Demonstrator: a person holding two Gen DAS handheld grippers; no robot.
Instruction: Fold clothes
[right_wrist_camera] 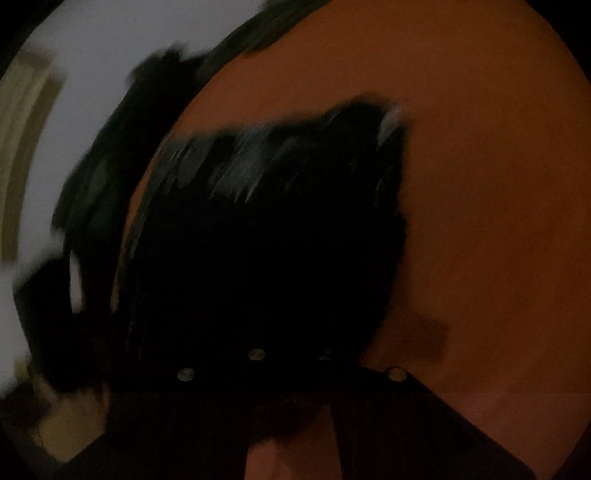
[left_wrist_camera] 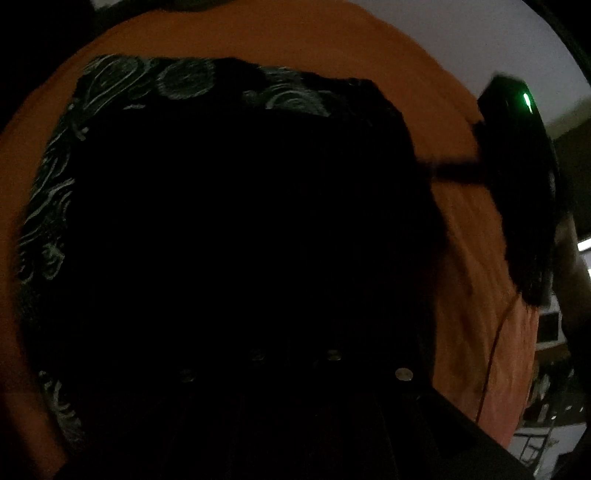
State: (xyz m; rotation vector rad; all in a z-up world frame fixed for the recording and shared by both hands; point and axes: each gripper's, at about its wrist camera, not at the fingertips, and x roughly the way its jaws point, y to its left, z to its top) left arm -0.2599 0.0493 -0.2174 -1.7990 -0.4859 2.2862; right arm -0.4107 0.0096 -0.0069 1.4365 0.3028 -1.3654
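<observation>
- Your black garment with a pale green swirl pattern (left_wrist_camera: 177, 79) lies on the orange cloth surface (left_wrist_camera: 258, 33), filling the near and middle of both dim wrist views.
- Your left gripper (left_wrist_camera: 295, 332) is closed; whether it pinches cloth is too dark to tell.
- Your right gripper (right_wrist_camera: 291, 332) is closed too, its fingers lost against the dark, blurred fabric.

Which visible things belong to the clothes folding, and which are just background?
Job:
- dark patterned garment
- orange bedsheet it lies on
- left gripper, shut, hidden in the dark
- right gripper, shut

Background:
- pale wall
- shelving, too dim to identify
</observation>
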